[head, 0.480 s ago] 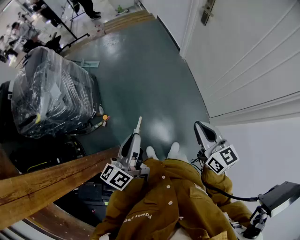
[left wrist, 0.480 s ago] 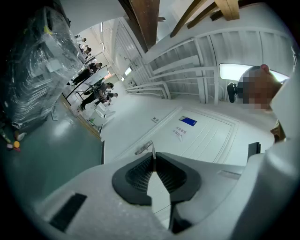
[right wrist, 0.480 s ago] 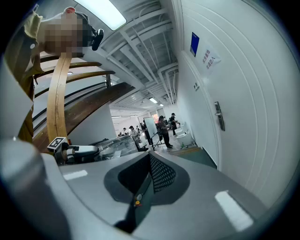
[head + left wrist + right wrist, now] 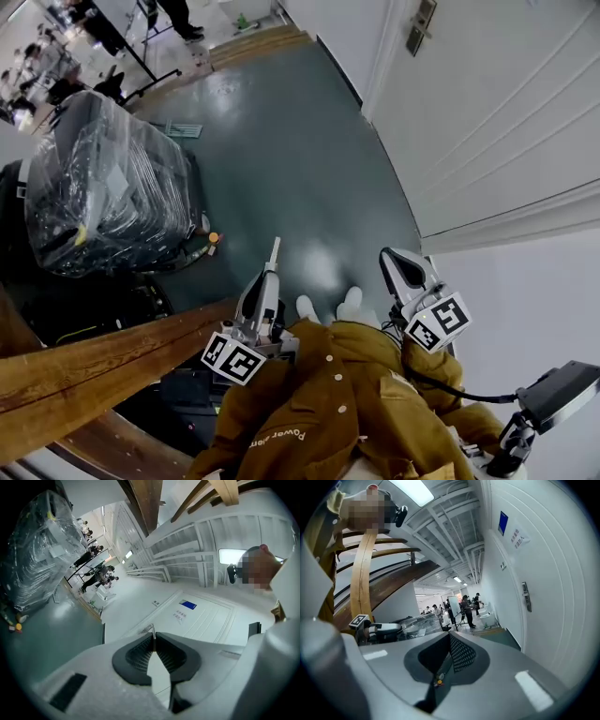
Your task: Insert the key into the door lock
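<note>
Two things we're asking: what have our jaws got, and where's the door lock [image 4: 419,23]?

Reply: our left gripper [image 4: 269,277] is pinched on the key [image 4: 275,249], with the thin blade poking out past the tips above the dark green floor [image 4: 281,159]. Our right gripper [image 4: 392,261] has its jaws pressed together with nothing in them

And the lock?

Reply: it sits up on the white door [image 4: 506,112] off to our right, well apart from the key, so we're nowhere near touching it
</note>
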`<state>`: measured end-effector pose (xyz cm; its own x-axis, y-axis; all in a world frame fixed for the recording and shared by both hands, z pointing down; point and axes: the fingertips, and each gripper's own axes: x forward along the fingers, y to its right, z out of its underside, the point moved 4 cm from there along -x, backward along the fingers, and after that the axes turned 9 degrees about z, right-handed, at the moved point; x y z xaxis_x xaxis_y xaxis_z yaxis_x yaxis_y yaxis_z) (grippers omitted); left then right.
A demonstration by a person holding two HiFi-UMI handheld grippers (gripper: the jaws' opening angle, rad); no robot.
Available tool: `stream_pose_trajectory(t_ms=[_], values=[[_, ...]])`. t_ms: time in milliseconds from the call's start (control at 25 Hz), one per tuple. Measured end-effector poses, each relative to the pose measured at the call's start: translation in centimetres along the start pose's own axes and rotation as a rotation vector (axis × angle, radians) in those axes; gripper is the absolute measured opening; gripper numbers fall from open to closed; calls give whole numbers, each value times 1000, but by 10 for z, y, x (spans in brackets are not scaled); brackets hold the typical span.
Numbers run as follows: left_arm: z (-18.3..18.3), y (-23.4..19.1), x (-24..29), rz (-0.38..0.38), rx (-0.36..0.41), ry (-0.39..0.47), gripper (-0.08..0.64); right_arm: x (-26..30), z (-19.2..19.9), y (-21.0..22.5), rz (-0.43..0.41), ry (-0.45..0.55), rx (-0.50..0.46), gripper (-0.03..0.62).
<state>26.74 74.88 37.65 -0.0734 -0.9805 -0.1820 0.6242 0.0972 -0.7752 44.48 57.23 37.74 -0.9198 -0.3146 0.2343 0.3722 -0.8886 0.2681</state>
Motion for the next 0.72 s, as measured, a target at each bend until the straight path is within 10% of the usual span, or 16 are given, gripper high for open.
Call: stream_pose_trajectory(t_ms=[720], values=[[-43,-39,-31,-19,-47,-20,25,41,13,-24,129,20,82,8]])
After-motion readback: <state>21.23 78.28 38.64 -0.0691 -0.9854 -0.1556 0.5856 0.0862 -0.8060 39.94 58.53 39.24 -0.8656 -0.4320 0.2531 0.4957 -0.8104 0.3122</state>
